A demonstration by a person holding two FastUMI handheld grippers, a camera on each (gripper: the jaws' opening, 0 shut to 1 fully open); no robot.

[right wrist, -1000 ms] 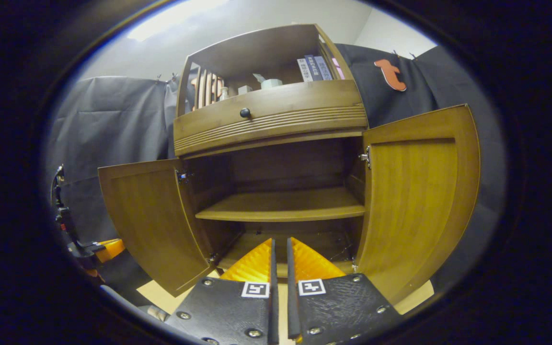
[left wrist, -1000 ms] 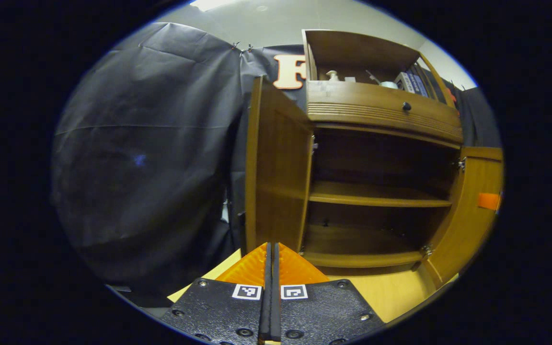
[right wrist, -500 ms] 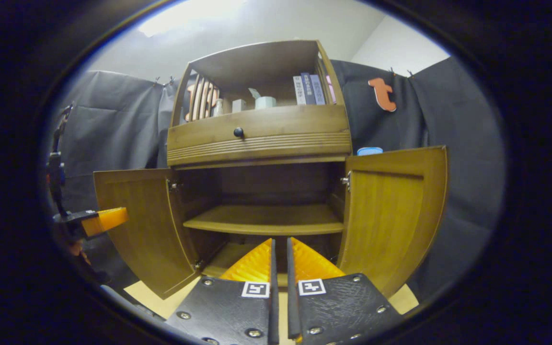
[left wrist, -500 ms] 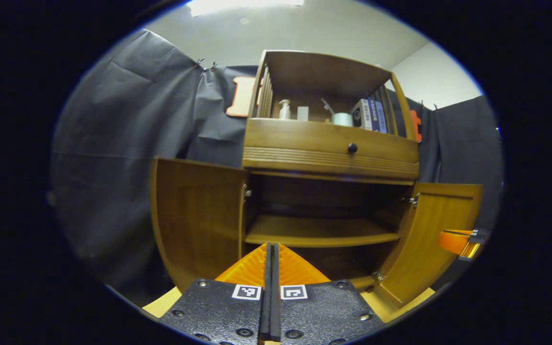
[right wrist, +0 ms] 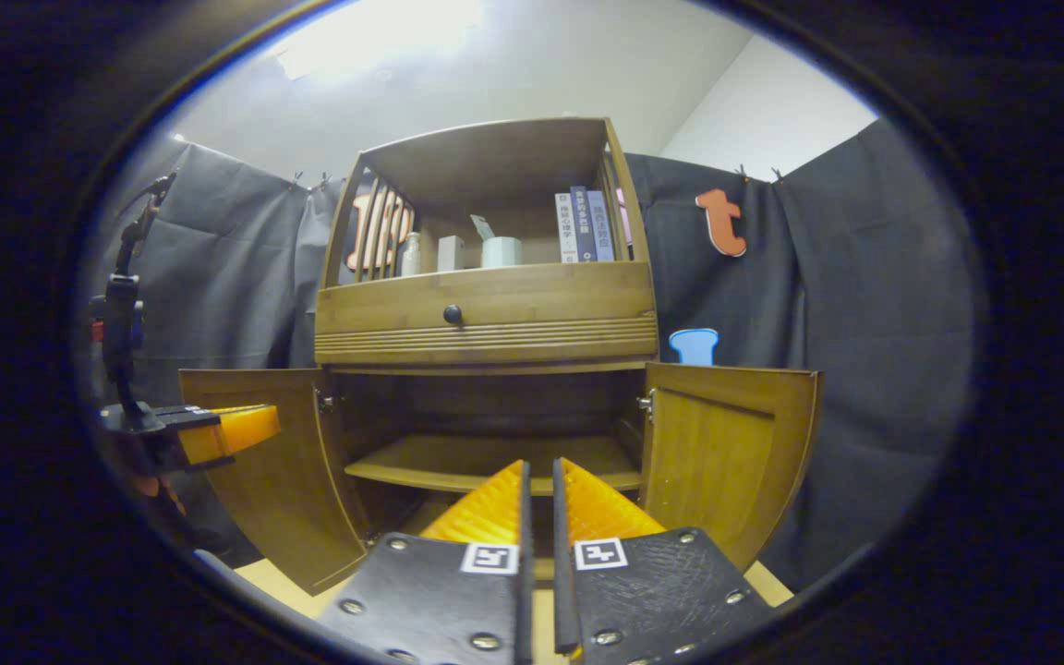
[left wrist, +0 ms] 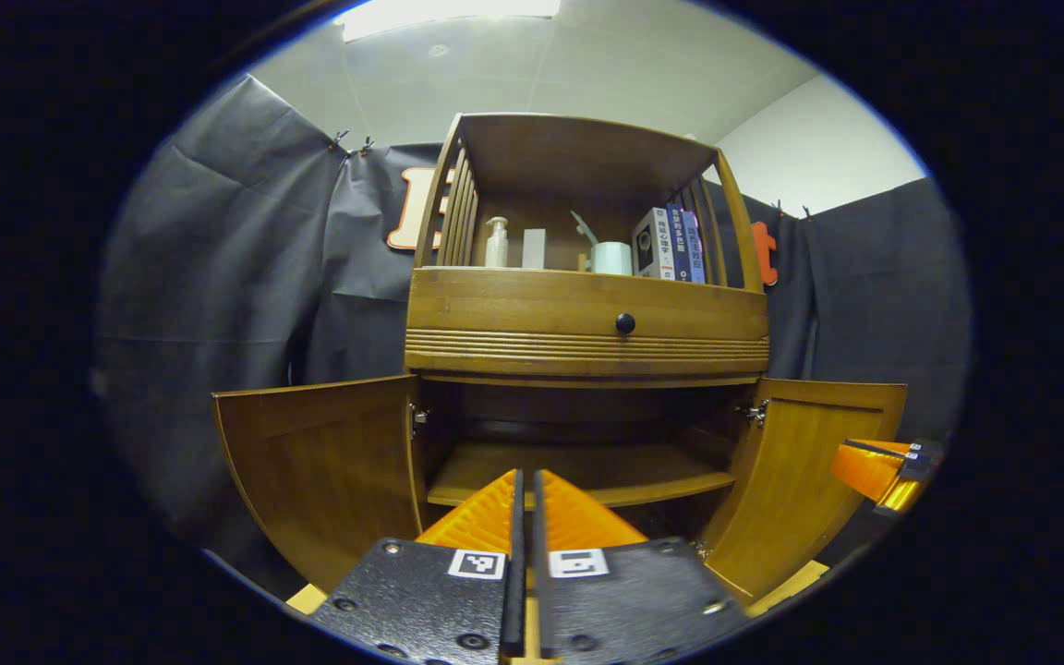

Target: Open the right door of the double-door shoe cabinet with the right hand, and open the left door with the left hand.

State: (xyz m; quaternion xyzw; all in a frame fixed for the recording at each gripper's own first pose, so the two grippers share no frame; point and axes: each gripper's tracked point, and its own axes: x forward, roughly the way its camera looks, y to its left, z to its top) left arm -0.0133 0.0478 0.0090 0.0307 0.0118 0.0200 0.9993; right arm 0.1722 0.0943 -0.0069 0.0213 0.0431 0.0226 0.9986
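Now both doors swung wide: left door [left wrist: 324,466], right door [right wrist: 726,457] of shoe cabinet [left wrist: 587,323], inner shelf [right wrist: 486,462] bare. Left gripper [left wrist: 524,494] in front of cabinet, fingers nearly together, slim gap, gripping nothing. Right gripper [right wrist: 539,485] likewise, narrow gap, nothing held. Drawer knob [right wrist: 452,314] above doors; books [left wrist: 671,245], bottle [left wrist: 496,243] on top shelf.
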